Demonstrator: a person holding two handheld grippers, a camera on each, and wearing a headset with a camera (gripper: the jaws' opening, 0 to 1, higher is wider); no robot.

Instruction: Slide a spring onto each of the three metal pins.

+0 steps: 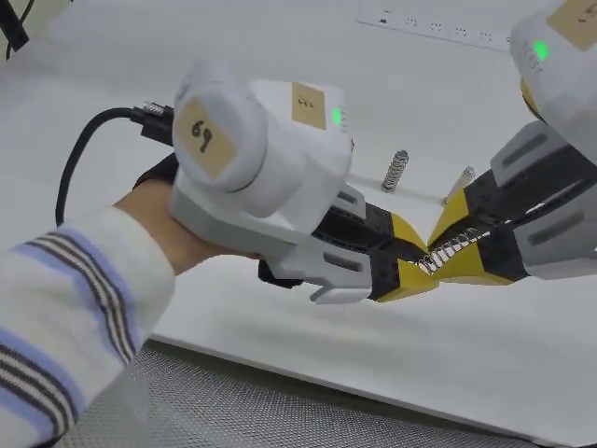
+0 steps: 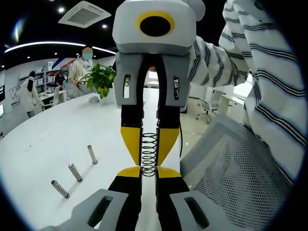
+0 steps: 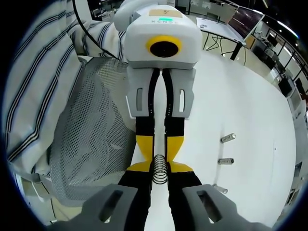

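Your left gripper and your right gripper meet tip to tip, with one spring between them. The left fingers are closed on one end of that spring. The right fingers are pinched on it too, flanking the coils along the rest of its length. In the head view the spring lies slanted across the meeting point, and the yellow fingertips of both grippers touch it.

The bare pin stands on the white table. The held spring is in the air, well apart from that pin and on your side of it. The second pin stands just beside the bare pin, and the third pin stands next along, so the three form a short row. The second and third pins are each wrapped in coils along the shaft, while the bare pin shows smooth metal.

Your left hand, in a striped sleeve, wraps the white body of the left gripper. A stretch of grey mesh lies off the table's edge, well apart from the bare pin. Far beyond the bare pin, a white power strip lies on the table.
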